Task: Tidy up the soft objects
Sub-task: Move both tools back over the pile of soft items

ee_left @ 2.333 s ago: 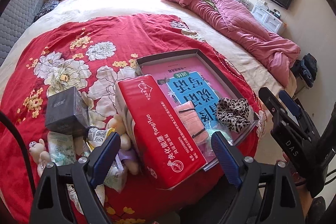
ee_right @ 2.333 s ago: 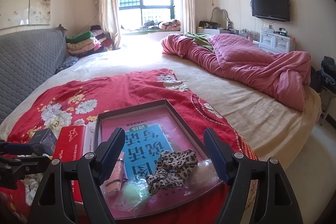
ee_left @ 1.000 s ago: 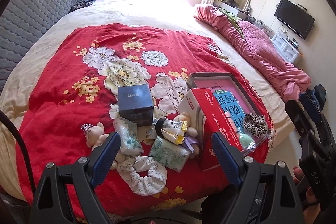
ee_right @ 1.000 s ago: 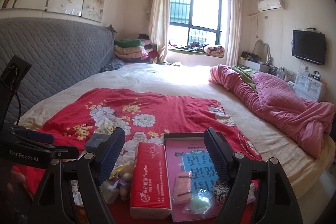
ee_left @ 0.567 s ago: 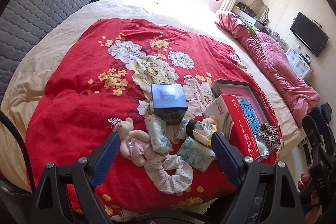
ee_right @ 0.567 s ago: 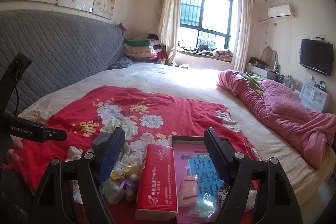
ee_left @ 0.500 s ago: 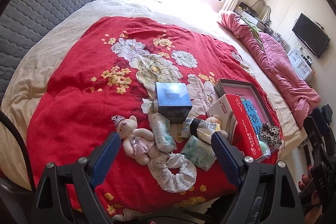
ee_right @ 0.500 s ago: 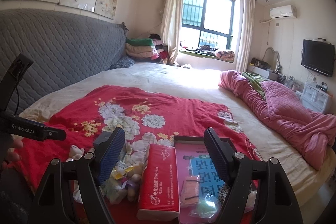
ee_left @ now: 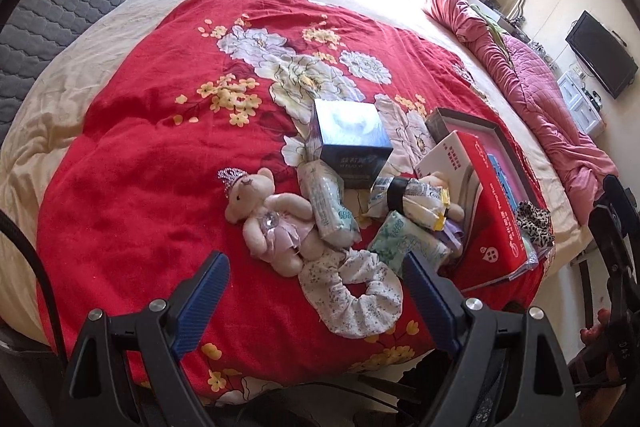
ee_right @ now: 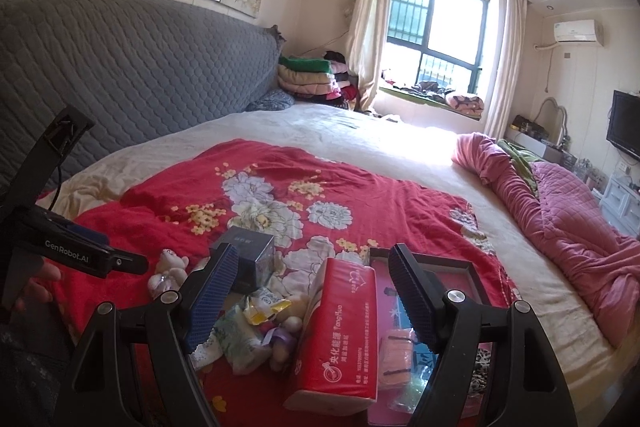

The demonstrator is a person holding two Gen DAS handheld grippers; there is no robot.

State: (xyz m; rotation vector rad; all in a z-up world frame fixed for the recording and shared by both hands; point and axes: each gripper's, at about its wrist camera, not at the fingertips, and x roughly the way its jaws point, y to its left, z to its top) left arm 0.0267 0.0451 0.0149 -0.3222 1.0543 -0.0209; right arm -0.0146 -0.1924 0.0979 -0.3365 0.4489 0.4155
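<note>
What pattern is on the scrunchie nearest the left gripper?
White with a fine, small floral print; the scrunchie shows best in the left wrist view.

"GenRobot.AI" is printed in white on the black body of the left tool [ee_right: 86, 259], as seen from the right wrist. "YangHuo" is read on the red tissue pack [ee_right: 340, 339], beside a line of white Chinese characters and a row of digits too small to be made out. "DAS" is seen on the right tool [ee_left: 622, 355] at the edge of the left wrist view.
</note>
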